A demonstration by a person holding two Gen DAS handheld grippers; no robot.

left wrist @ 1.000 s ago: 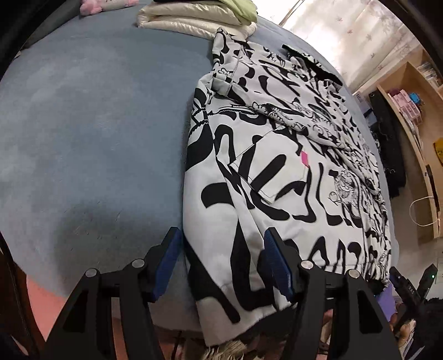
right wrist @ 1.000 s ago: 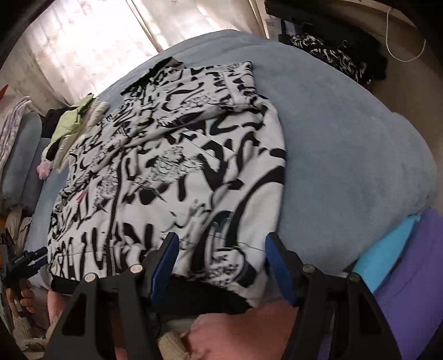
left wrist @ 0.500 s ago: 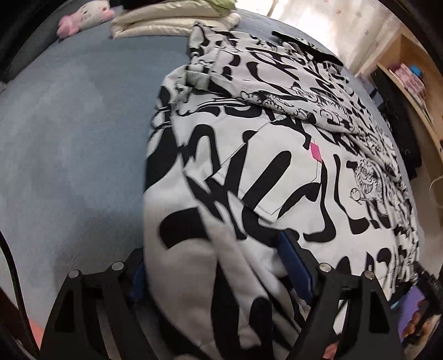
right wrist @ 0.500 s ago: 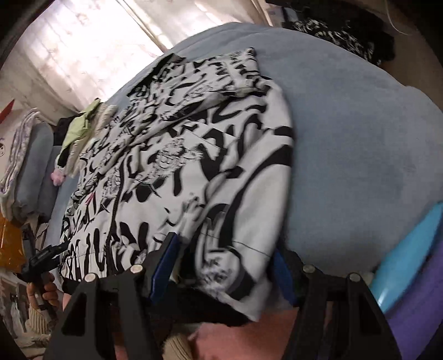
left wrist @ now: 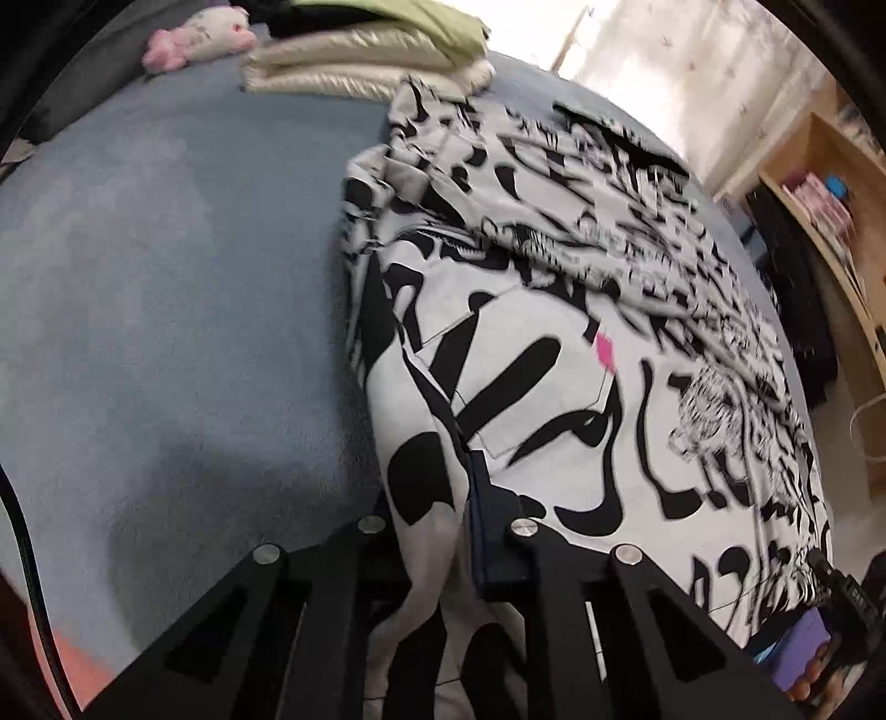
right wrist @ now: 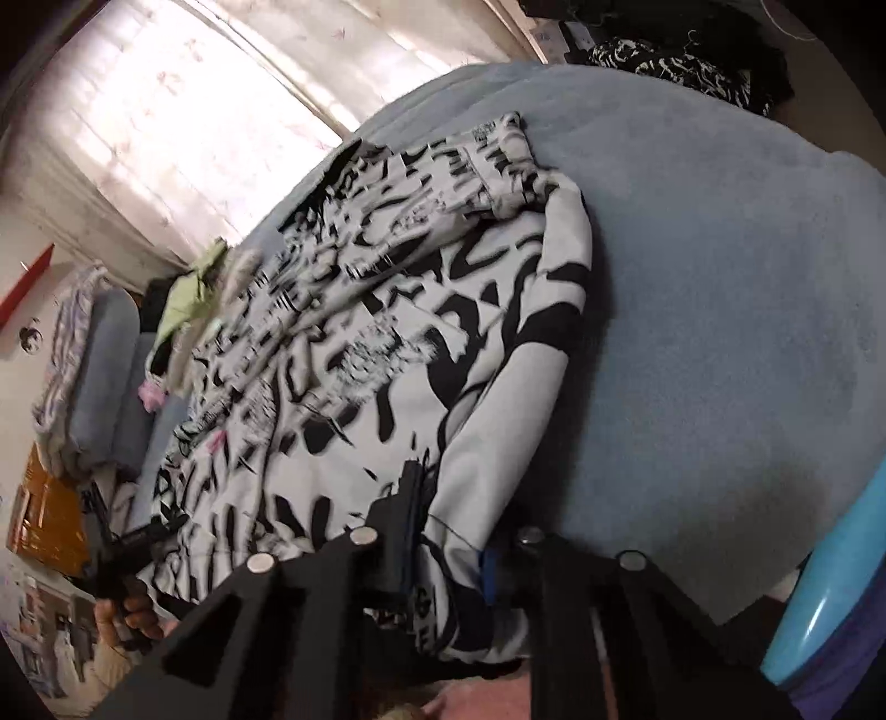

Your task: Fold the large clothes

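Fingers of the left gripper (left wrist: 459, 531) are closing on the near hem of the jacket (left wrist: 554, 354), with a bunched fold of cloth pinched between them. The right gripper (right wrist: 443, 531) is closing too, its fingers squeezing the hem at the other near corner. The jacket, white with black print, lies spread on the blue bed (left wrist: 166, 310), its sleeves seemingly folded across the chest, though blur hides the detail. A pink tag (left wrist: 604, 350) sits by its pocket. Beyond its collar lie folded clothes (left wrist: 365, 61) and a plush toy (left wrist: 199, 39).
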